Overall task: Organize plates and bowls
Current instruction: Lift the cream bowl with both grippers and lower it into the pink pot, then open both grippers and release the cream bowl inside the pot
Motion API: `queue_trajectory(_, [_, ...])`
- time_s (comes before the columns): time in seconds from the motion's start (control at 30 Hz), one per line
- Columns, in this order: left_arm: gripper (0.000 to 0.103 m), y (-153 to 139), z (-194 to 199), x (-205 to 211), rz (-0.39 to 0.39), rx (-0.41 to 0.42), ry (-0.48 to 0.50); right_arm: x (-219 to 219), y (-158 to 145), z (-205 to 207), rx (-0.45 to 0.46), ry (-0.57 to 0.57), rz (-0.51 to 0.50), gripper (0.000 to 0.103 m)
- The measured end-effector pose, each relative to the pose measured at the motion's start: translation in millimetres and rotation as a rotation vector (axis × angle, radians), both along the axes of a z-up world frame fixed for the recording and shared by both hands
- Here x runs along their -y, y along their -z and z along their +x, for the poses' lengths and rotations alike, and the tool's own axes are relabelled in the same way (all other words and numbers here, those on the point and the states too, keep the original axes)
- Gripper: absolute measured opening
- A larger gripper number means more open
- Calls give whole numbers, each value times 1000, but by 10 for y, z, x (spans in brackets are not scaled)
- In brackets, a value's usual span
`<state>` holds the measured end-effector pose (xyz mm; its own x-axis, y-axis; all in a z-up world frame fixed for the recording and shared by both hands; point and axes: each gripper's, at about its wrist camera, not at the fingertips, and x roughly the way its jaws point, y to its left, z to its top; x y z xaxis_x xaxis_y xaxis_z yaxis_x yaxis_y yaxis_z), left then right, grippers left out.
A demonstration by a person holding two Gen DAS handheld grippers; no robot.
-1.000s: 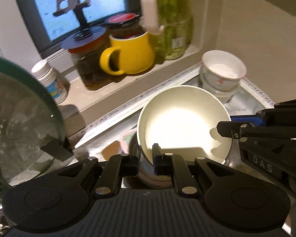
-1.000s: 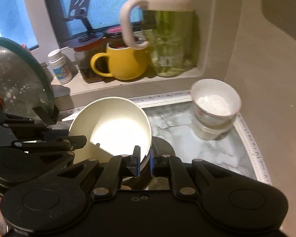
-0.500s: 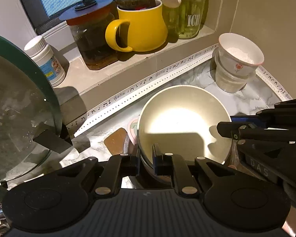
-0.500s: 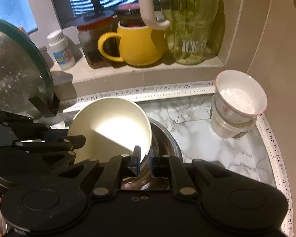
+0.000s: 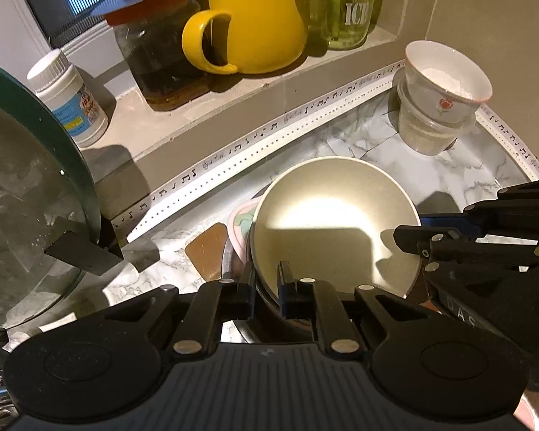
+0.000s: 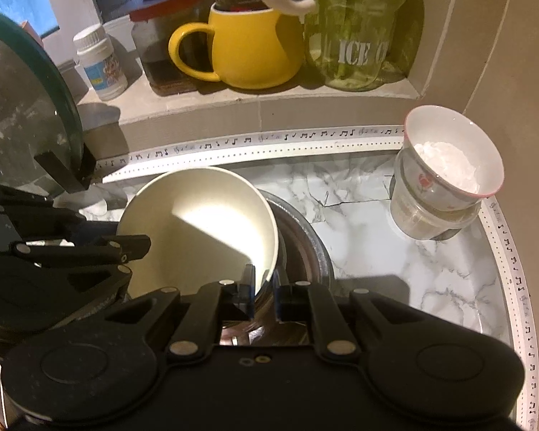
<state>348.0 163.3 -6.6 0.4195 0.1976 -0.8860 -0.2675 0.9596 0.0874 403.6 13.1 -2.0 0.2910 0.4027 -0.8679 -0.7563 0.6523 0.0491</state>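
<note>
A cream bowl (image 5: 336,226) sits in a stack over a steel bowl on the marble counter; it also shows in the right wrist view (image 6: 201,230). My left gripper (image 5: 266,287) is shut on the cream bowl's near rim. My right gripper (image 6: 262,289) is shut on its right-hand rim, and it shows from the side in the left wrist view (image 5: 406,233). The steel bowl (image 6: 305,248) juts out to the right below. A pink patterned plate (image 5: 239,224) peeks out at the stack's left.
A small white bowl of powder (image 6: 452,158) stands on a clear tub at the right. A glass pot lid (image 5: 21,208) leans at the left. On the window ledge stand a yellow mug (image 5: 251,25), a green glass jar (image 6: 355,28), a dark jar and a white bottle (image 5: 68,97).
Both grippers have come down with the cream bowl toward the counter. The ledge and mug now sit higher and closer in both views.
</note>
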Motion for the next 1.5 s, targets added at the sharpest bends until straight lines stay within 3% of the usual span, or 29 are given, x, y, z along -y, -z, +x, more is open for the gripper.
queue_trajectory(0.3, [11,45,-9,-29,-16,11,-6,-13,85,6,-16,-1,-2,14])
queue_trajectory(0.73, [12,-193,-223,-61,-88,89,3,274,-51,86,-35,17,53,20])
queue_trajectory(1.2, [13,-179,-558,-148,-145,132,-56,585,-112,87,-30,4,80,36])
queue_trajectory(1.37, [14,-82,-607,-146,-163,118,-78,649,-66,107,-35,14,85,49])
queue_trajectory(1.43, [22,-38,-617,-151,-163,115,-91,678,-42,123,-39,20,89,52])
queue_trajectory(1.5, [49,7,-633,-157,-167,117,-110,700,-12,142,-42,30,88,55])
